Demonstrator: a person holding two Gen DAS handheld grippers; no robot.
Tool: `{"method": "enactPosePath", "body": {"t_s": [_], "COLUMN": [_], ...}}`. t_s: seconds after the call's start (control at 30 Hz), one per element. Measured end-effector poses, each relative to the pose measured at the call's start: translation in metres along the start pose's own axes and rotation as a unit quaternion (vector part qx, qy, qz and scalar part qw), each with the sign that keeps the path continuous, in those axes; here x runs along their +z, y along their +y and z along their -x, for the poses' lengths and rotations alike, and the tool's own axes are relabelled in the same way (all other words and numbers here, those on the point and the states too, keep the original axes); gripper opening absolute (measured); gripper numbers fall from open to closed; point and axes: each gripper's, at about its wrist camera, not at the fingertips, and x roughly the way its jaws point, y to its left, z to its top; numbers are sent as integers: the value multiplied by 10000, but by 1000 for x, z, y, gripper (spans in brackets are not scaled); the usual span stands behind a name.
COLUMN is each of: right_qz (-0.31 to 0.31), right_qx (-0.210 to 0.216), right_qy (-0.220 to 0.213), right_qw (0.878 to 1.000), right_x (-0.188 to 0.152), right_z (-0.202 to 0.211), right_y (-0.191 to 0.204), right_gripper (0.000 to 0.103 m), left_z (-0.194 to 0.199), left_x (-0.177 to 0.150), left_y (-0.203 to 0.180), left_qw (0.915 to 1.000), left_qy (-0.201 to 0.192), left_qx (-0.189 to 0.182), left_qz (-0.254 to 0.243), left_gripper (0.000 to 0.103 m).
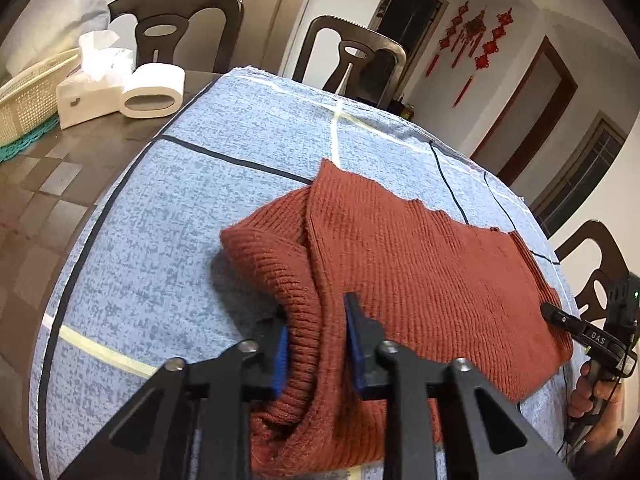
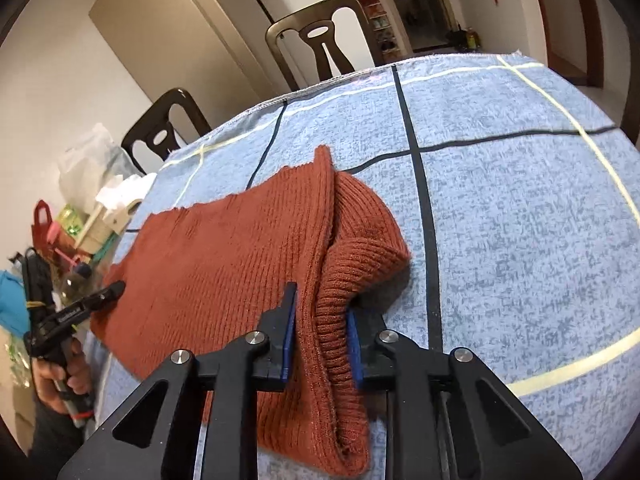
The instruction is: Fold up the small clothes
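A rust-red ribbed knit sweater [image 1: 420,264] lies on the blue checked cloth [image 1: 168,216], with its sleeves folded in. My left gripper [image 1: 316,344] is shut on the sweater's left ribbed edge near the front. My right gripper [image 2: 322,344] is shut on the sweater's right ribbed cuff [image 2: 344,292]. The sweater also shows in the right wrist view [image 2: 224,264]. The right gripper shows at the right edge of the left wrist view [image 1: 580,328], and the left gripper at the left edge of the right wrist view [image 2: 76,312].
A toilet roll [image 1: 154,90], a tissue box [image 1: 90,88] and a woven basket [image 1: 28,92] stand on the bare table at the far left. Dark chairs [image 1: 352,60] ring the table. Bags and bottles [image 2: 68,236] crowd the left side in the right wrist view.
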Motion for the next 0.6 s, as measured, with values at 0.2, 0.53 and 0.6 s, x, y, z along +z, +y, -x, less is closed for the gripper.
{"method": "enactPosePath", "body": {"t_s": [0.2, 0.53, 0.6], "right_qz": [73, 504, 558], "right_qx": [32, 177, 163], "right_qy": [-110, -368, -403], "right_qw": [9999, 9979, 9975], "right_x": [7, 6, 2], "right_z": [16, 75, 86], "right_y": [6, 34, 36], "right_gripper": [18, 17, 17], "left_z": [14, 69, 82], "left_x": [9, 16, 10], "left_y": [-9, -32, -35], "left_qw": [9999, 9974, 9964], "left_qy": [-65, -340, -390], "left_qx": [-49, -453, -553], "left_qz": [-128, -443, -515], "left_gripper": [20, 19, 19]}}
